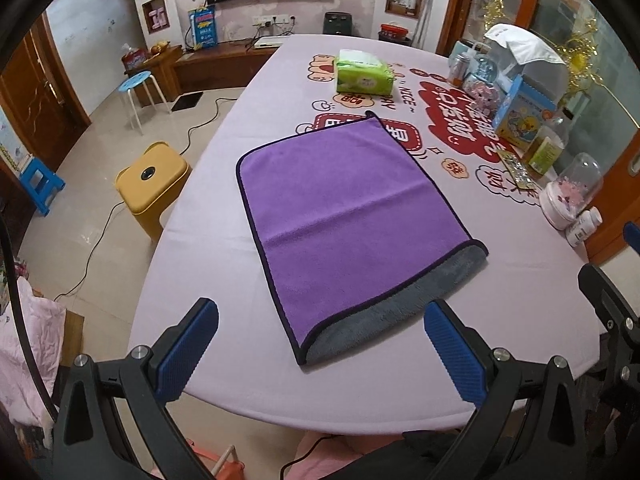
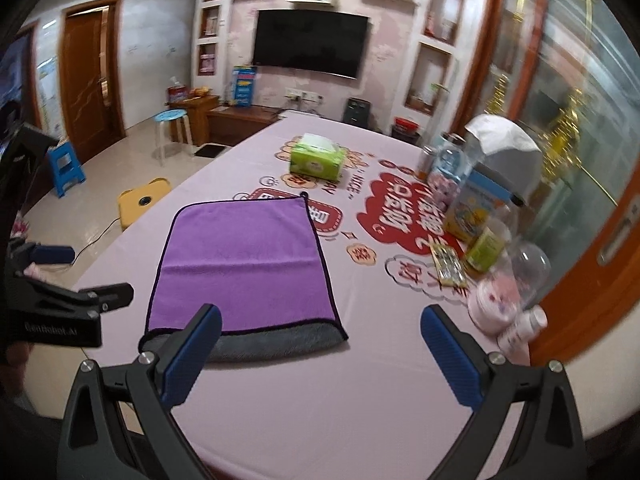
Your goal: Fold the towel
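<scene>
A purple towel (image 1: 344, 208) with a dark hem lies folded in half on the pink tablecloth (image 1: 200, 232); its grey underside shows as a strip along the near edge. My left gripper (image 1: 320, 320) is open and empty, held above the towel's near edge. The towel also shows in the right wrist view (image 2: 244, 264). My right gripper (image 2: 320, 324) is open and empty, above the table to the right of the towel's near right corner. The left gripper (image 2: 52, 254) shows at the left edge of the right wrist view.
A green tissue pack (image 1: 362, 72) sits beyond the towel. Bottles, jars, a blue box (image 1: 520, 112) and a covered appliance (image 1: 524, 56) crowd the table's right side. A yellow stool (image 1: 152, 184) stands on the floor left of the table.
</scene>
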Demonstrator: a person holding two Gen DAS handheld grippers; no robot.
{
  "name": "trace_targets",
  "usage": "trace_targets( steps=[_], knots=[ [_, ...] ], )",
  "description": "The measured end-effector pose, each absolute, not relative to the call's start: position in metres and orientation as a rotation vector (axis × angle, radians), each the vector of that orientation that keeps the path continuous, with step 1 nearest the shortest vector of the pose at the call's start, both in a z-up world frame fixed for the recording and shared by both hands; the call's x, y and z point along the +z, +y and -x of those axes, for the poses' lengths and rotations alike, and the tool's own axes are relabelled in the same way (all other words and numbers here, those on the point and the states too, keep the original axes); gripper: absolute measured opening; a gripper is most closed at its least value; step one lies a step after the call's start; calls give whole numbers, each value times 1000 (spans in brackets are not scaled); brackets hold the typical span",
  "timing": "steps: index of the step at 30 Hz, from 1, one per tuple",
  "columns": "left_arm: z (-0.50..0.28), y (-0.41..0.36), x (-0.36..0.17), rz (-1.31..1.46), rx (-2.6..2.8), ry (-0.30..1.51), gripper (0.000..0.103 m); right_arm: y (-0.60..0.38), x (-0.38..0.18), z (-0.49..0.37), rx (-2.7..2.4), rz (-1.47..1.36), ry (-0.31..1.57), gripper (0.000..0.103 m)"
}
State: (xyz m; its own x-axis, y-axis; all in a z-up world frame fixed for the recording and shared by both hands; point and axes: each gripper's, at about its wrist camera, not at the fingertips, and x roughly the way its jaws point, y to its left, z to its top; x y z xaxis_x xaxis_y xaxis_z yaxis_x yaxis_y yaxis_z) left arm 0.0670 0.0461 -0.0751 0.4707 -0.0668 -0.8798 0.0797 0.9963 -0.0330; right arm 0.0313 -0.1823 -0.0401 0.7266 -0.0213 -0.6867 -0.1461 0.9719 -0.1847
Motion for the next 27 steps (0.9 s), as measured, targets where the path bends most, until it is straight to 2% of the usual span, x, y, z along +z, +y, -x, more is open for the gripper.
trace_targets(
  steps=[5, 11, 23, 27],
  knots=[
    [-76, 45, -85, 0, -28, 1096, 102, -190, -52, -48, 140, 351, 691, 100],
    [-85, 43, -104, 27, 16, 1139, 102, -202, -78, -74, 251, 398, 716, 100],
    [-106, 31, -167, 48, 81, 1319, 102, -220, -140, -114, 462, 347, 875, 99],
    [-111, 29, -181, 56, 85, 1332, 102, -222, -162, -124, 518, 341, 938, 96]
  ],
)
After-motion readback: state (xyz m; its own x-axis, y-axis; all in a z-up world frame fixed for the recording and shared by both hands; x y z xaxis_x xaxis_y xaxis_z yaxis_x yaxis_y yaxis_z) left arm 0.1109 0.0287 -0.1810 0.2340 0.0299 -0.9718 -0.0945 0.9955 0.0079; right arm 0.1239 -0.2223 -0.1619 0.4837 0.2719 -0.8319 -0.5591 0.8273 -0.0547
